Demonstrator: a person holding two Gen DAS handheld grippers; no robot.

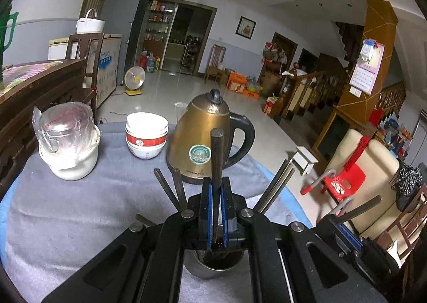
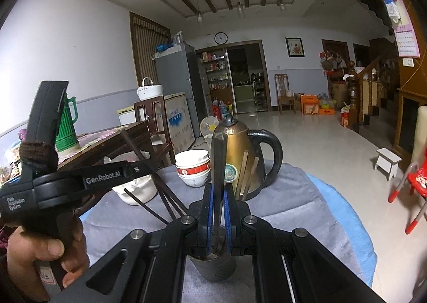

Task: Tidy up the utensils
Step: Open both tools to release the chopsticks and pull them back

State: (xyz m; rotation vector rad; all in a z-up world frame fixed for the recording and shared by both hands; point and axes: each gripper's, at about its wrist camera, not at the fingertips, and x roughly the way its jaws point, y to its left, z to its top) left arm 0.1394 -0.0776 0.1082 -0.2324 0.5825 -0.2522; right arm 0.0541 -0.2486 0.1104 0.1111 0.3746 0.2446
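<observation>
My left gripper (image 1: 216,183) is shut on a dark chopstick (image 1: 216,153) that stands upright, its lower end over a metal utensil cup (image 1: 213,267). Several more chopsticks (image 1: 170,188) lean out of that cup. My right gripper (image 2: 218,191) is shut on another dark chopstick (image 2: 218,161), held upright above a dark utensil cup (image 2: 213,267). Several chopsticks (image 2: 246,175) lean there too. The left gripper's body (image 2: 53,183) shows at the left of the right wrist view, held by a hand.
A brass electric kettle (image 1: 200,140) stands just behind the cups on the grey cloth (image 1: 80,209). Stacked white bowls (image 1: 146,135) and a wrapped glass jar on a white pot (image 1: 68,143) stand to its left. A red stool (image 1: 339,183) stands off the table's right edge.
</observation>
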